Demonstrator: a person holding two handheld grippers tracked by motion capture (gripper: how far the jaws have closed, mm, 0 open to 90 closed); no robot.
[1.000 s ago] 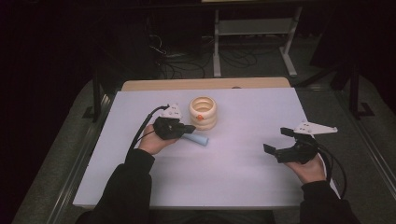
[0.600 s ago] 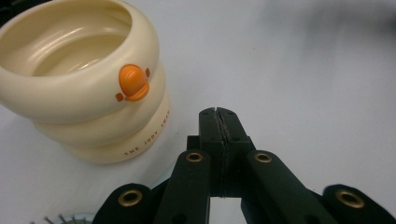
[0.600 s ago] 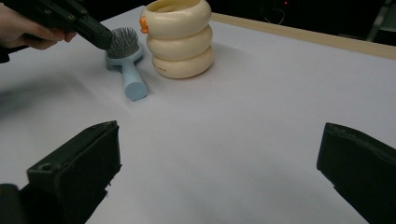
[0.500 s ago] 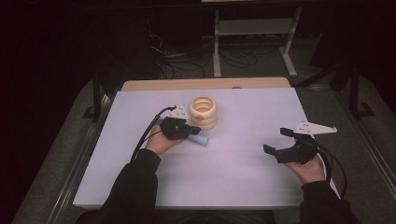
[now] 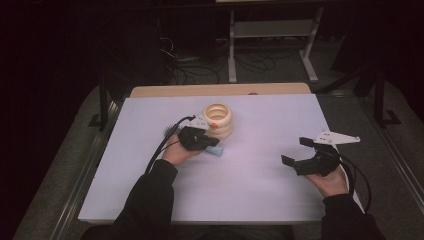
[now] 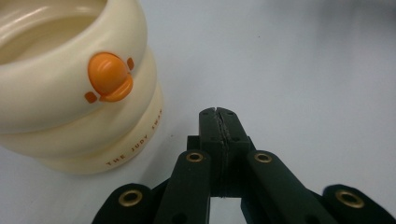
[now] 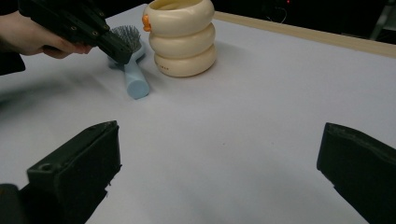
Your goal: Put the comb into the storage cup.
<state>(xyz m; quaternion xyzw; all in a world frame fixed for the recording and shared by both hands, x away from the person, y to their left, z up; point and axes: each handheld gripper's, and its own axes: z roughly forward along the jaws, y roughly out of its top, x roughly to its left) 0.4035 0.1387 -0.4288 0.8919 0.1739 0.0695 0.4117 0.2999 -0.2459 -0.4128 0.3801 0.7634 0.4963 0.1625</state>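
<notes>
Left of centre in the high view, your left gripper (image 5: 209, 141) has its jaws pressed together with nothing between them, hovering over the blue hairbrush (image 7: 132, 70) just beside the cream ringed pot (image 5: 218, 120). Your right gripper (image 5: 302, 152), at the lower right, is spread wide and empty. The pot's base reads "THE JUDY SWAN".

A white table (image 5: 250, 200) bears a cream ringed holder (image 5: 218, 120) (duck-faced) and blue hairbrush (image 7: 133, 77).
</notes>
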